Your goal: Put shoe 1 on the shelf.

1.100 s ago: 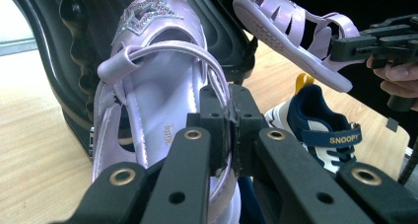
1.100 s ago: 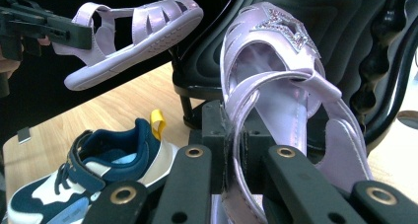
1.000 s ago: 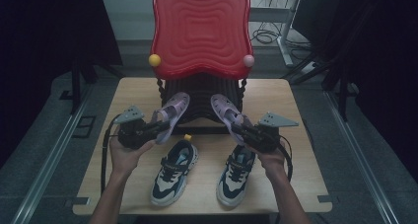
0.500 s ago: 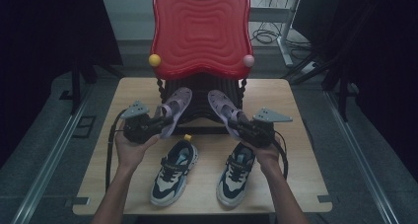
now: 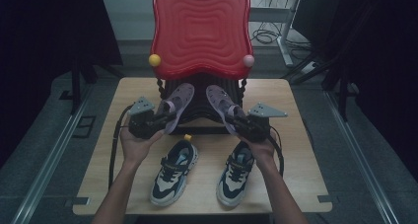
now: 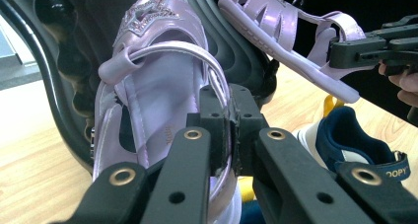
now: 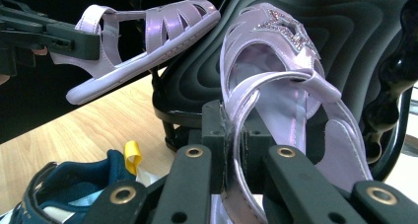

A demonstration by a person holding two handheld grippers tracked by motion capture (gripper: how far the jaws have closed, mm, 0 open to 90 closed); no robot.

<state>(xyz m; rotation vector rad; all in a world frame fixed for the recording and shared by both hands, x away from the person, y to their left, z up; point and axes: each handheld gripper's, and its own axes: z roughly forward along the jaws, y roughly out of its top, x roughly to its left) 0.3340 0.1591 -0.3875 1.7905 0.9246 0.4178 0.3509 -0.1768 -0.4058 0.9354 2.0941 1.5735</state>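
Two lilac sandals are held up, toes toward the black ribbed seat (image 5: pixel 201 99) under the red chair back (image 5: pixel 199 31). My left gripper (image 5: pixel 164 119) is shut on the heel strap of the left sandal (image 5: pixel 176 104). In the left gripper view the jaws (image 6: pixel 229 130) pinch that strap, and the sandal (image 6: pixel 157 81) with its glitter star lies against the seat. My right gripper (image 5: pixel 236 121) is shut on the strap of the right sandal (image 5: pixel 221 101); in the right gripper view that gripper (image 7: pixel 229 135) clamps the sandal (image 7: pixel 276 71).
Two navy and white sneakers (image 5: pixel 175 172) (image 5: pixel 236 172) stand side by side on the wooden table (image 5: pixel 300 155) near the front. One has a yellow heel loop (image 7: pixel 131 155). A yellow ball (image 5: pixel 155 60) and a pink ball (image 5: pixel 248 60) flank the chair back.
Both grippers have moved inward and away from the person with their sandals. The toes now reach further onto the black seat. The sneakers have not moved.
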